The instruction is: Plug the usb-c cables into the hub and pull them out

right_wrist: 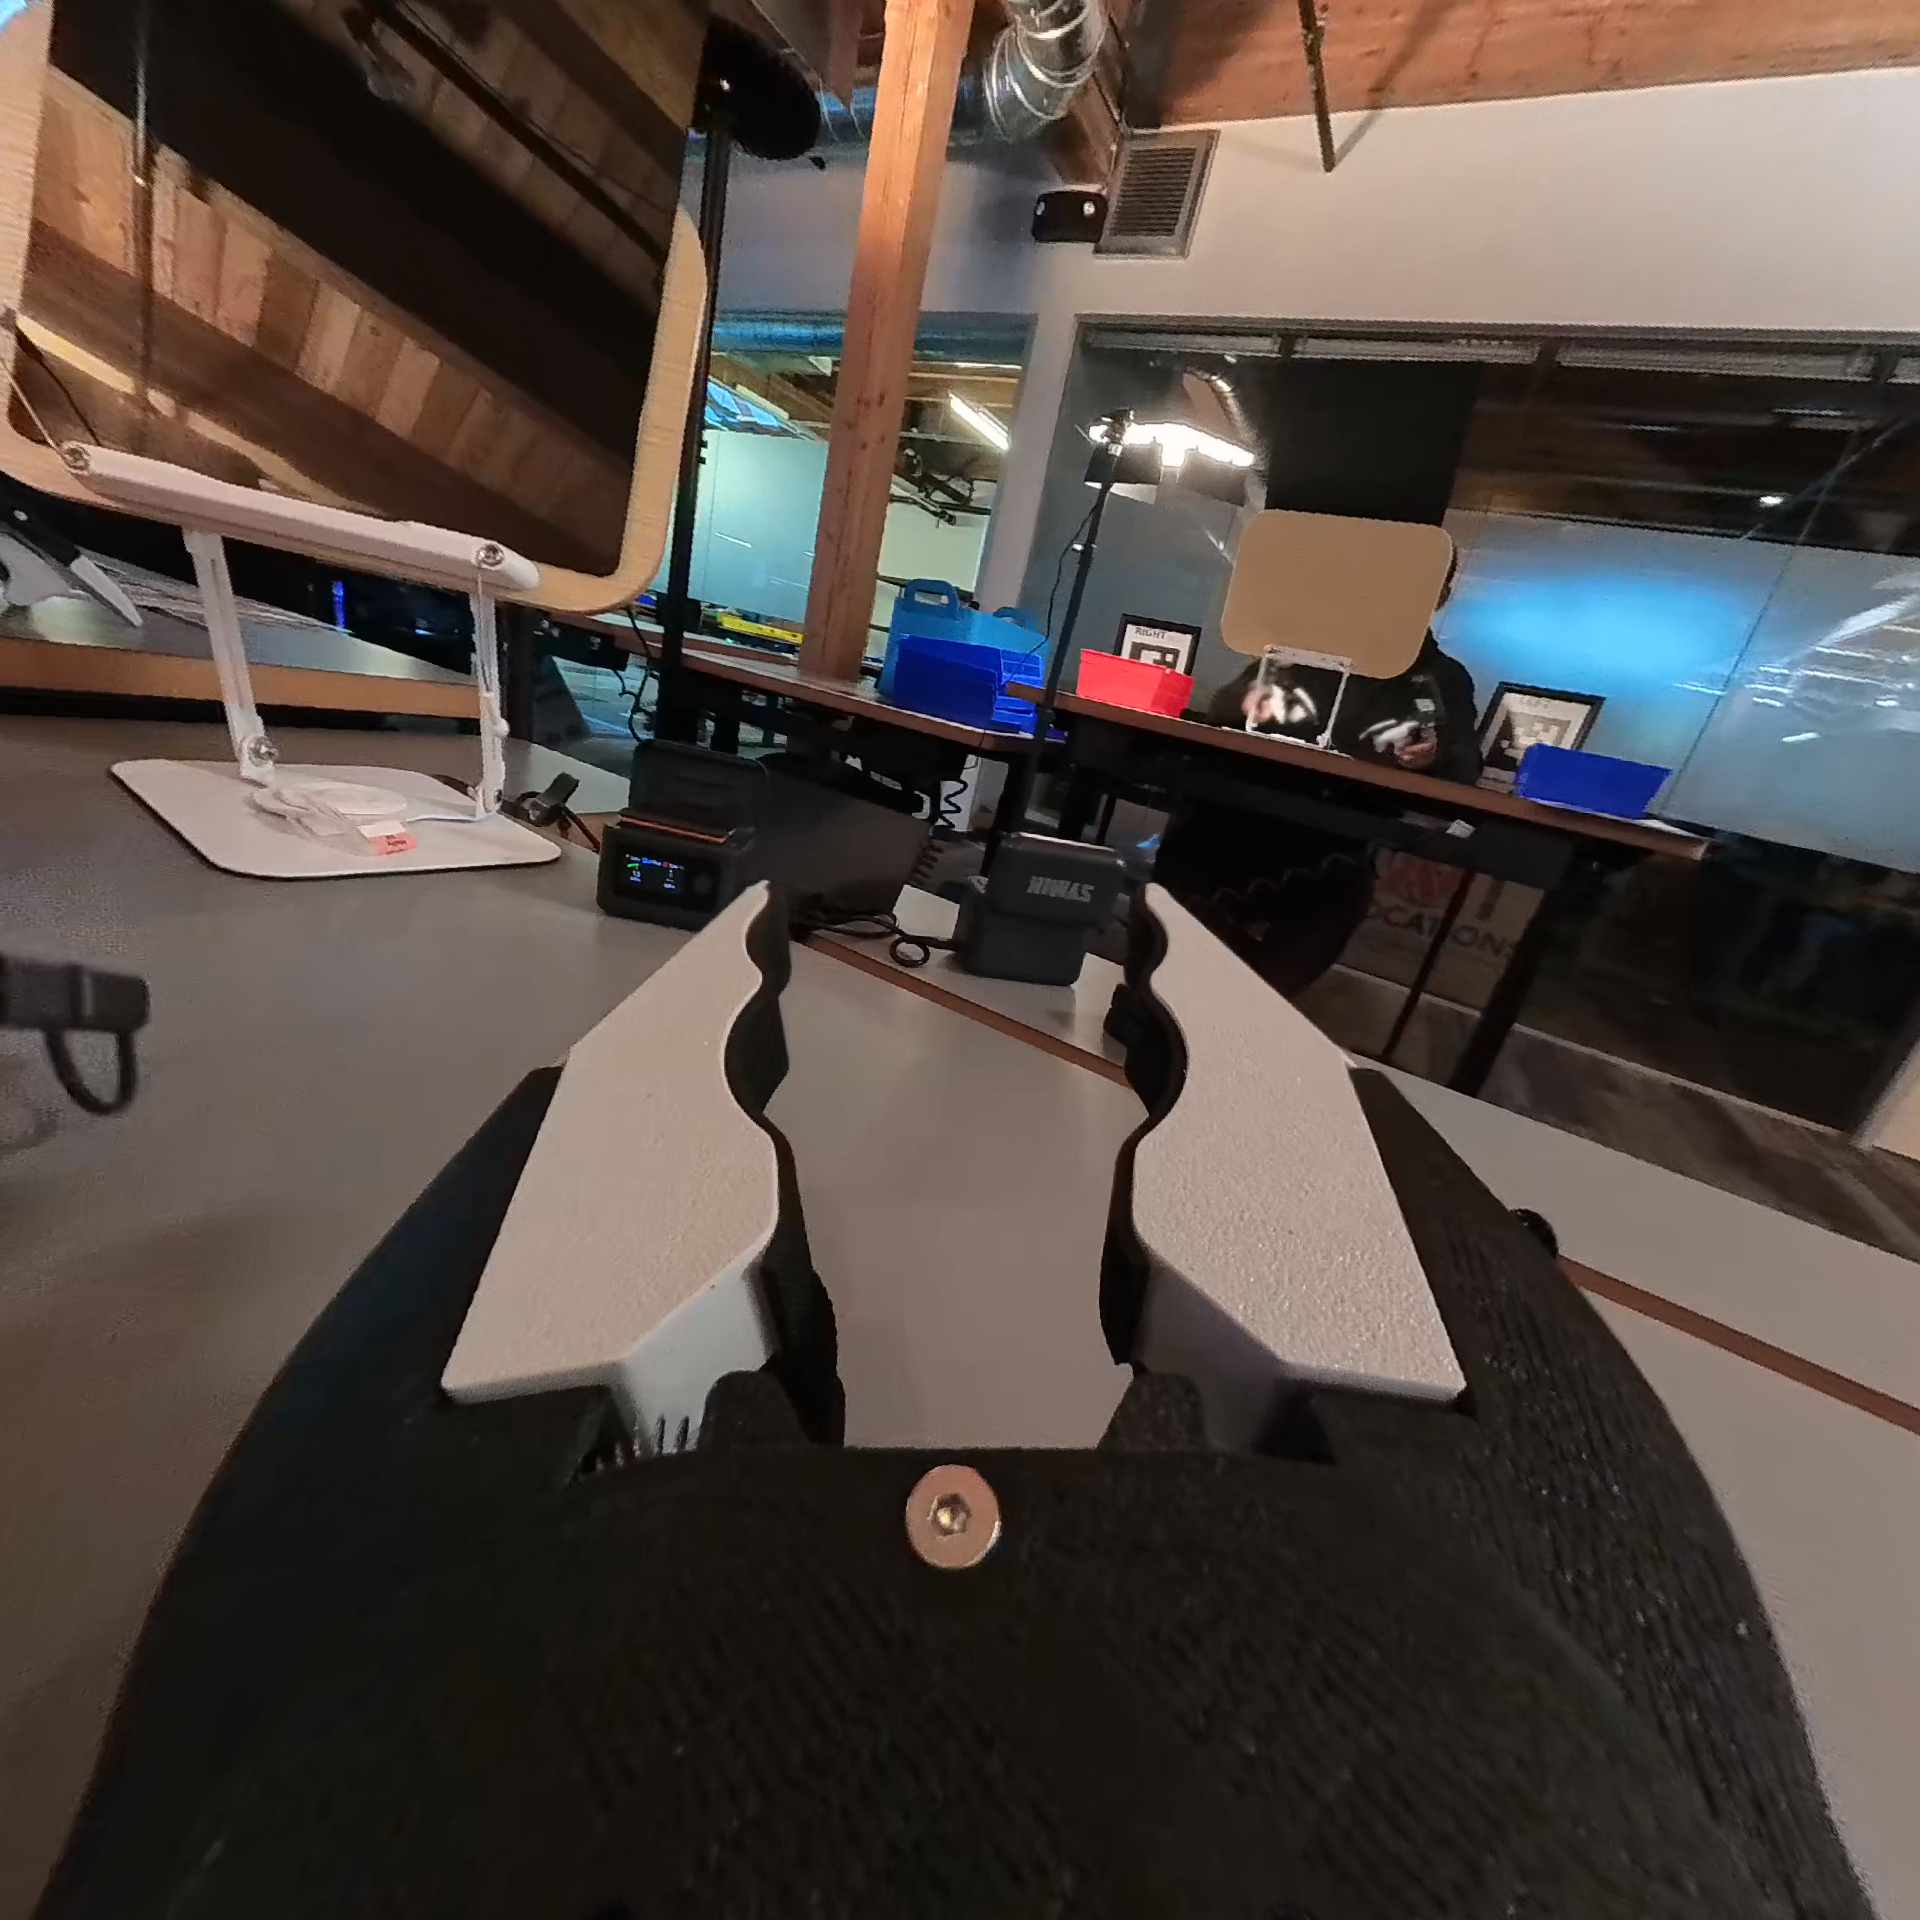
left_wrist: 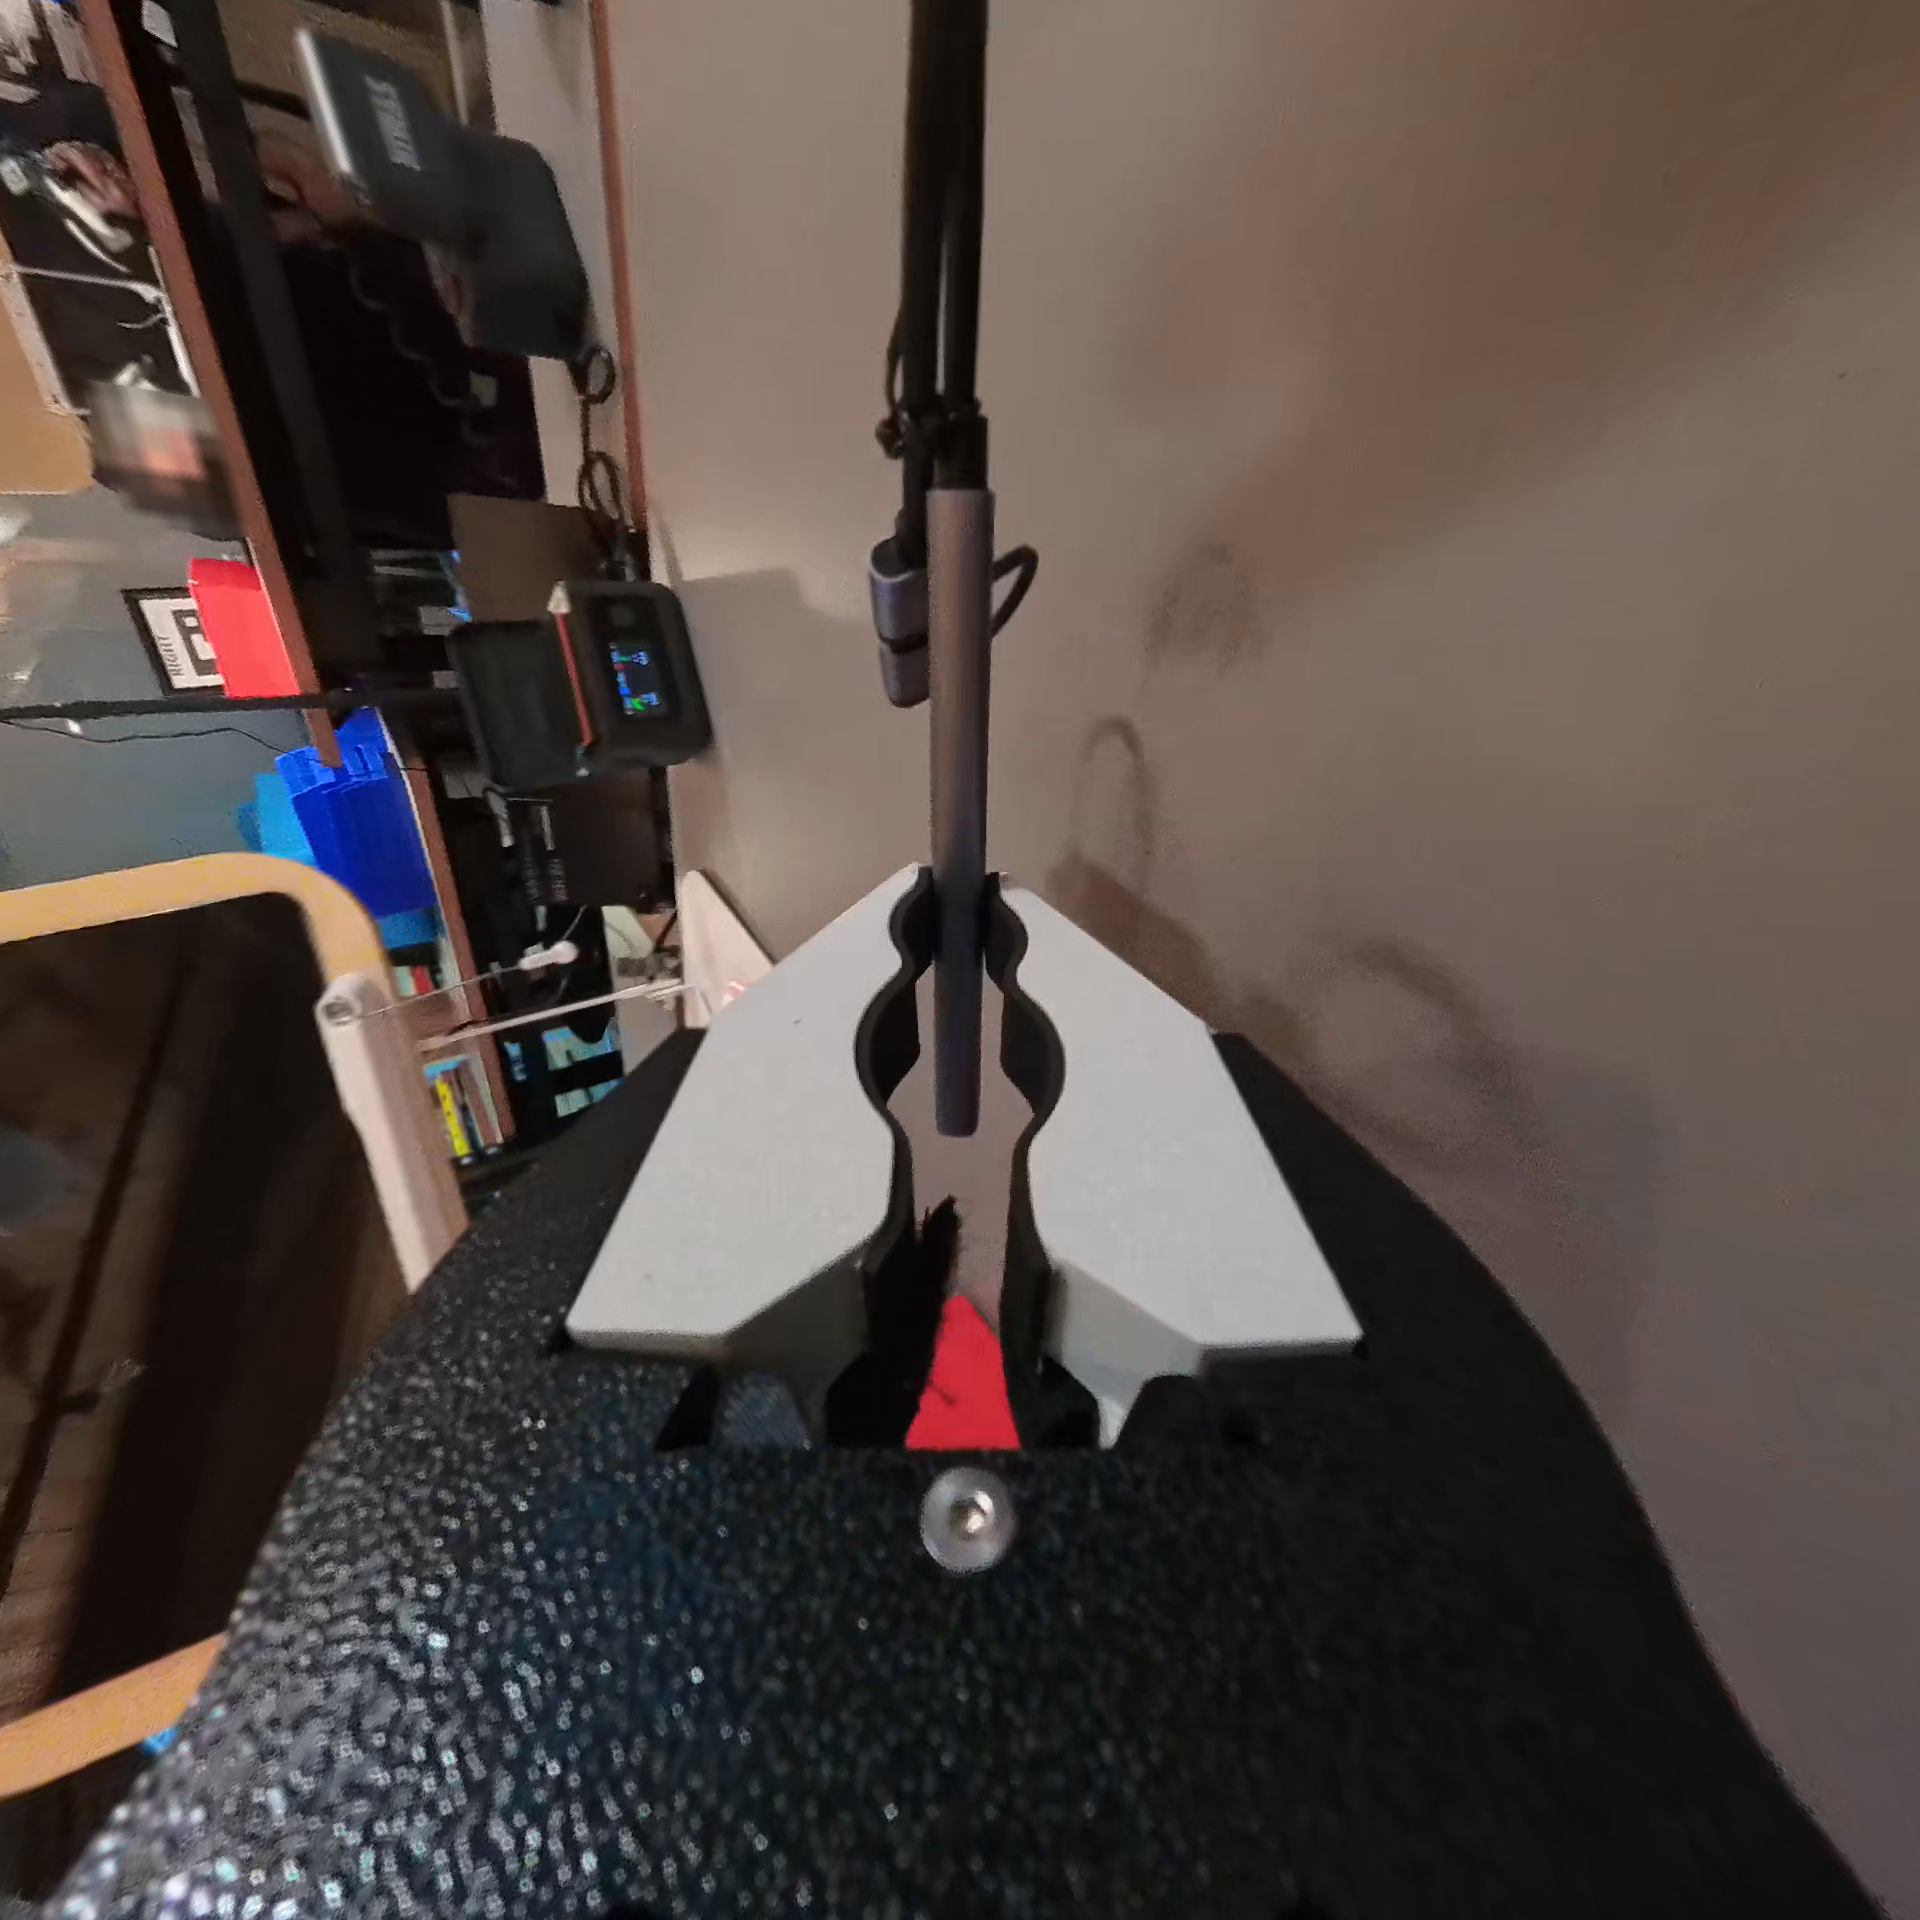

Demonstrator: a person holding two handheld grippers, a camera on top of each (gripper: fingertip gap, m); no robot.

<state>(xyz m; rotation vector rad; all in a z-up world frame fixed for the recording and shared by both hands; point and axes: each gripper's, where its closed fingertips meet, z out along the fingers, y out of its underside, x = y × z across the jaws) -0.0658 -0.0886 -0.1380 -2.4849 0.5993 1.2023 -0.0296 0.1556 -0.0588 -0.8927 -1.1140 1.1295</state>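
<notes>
Two grippers, mine. The table (right_wrist: 312, 1039), grey, fills the lower frame with bare room ahead; its edge runs right of centre. My right gripper (right_wrist: 956, 997) gapes wide and empty at centre. My left gripper (left_wrist: 958, 914) is clamped on the hub (left_wrist: 961, 748), a slim grey bar at centre frame, seen edge-on. One cable plug (left_wrist: 896, 623) sits in the hub's left side, upper centre, so I judge plugging partly done and pulling out still ahead.
</notes>
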